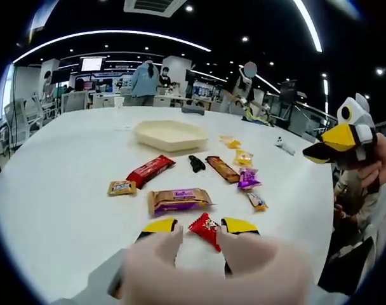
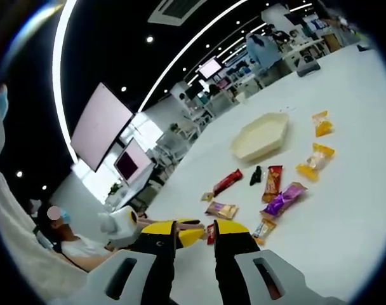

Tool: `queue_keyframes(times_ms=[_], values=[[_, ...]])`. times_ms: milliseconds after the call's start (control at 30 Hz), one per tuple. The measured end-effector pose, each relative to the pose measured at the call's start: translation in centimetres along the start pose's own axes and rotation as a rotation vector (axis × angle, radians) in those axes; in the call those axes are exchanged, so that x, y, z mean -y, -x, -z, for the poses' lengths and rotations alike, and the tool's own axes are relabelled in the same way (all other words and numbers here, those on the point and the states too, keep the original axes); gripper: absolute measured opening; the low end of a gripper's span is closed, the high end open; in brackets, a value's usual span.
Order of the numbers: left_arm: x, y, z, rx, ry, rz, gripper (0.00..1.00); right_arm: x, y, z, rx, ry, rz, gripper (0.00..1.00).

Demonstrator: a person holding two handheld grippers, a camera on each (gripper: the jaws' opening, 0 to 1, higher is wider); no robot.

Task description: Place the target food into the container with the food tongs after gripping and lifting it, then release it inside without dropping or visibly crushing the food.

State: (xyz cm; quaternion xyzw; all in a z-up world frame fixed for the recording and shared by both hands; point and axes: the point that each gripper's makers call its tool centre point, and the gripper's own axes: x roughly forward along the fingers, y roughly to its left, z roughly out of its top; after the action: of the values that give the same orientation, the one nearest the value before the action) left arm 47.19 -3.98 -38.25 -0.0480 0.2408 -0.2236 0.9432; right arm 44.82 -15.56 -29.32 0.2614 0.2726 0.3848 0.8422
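On the white table (image 1: 66, 190) we see a small red snack (image 1: 206, 227) lying just ahead of the left gripper (image 1: 199, 227), between its parted yellow tips, with nothing held. Beyond the other wrapped snacks sits the cream tray (image 1: 171, 135). Our right gripper (image 2: 194, 234) hangs above the table, jaws apart and empty.

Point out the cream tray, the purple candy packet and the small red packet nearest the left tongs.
cream tray (image 1: 156, 143), left gripper view, on its near rim.
purple candy packet (image 1: 248, 178), left gripper view, middle of the wrapper.
small red packet (image 1: 206, 227), left gripper view, centre of the wrapper.
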Motion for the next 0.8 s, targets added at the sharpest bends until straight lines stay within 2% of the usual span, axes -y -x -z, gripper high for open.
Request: queue_keyframes(times_ms=[800], values=[[-0.32, -0.49, -0.01, 0.002, -0.005, -0.007, 0.27, 0.51, -0.13, 0.01, 0.006, -0.018, 0.015, 0.22]])
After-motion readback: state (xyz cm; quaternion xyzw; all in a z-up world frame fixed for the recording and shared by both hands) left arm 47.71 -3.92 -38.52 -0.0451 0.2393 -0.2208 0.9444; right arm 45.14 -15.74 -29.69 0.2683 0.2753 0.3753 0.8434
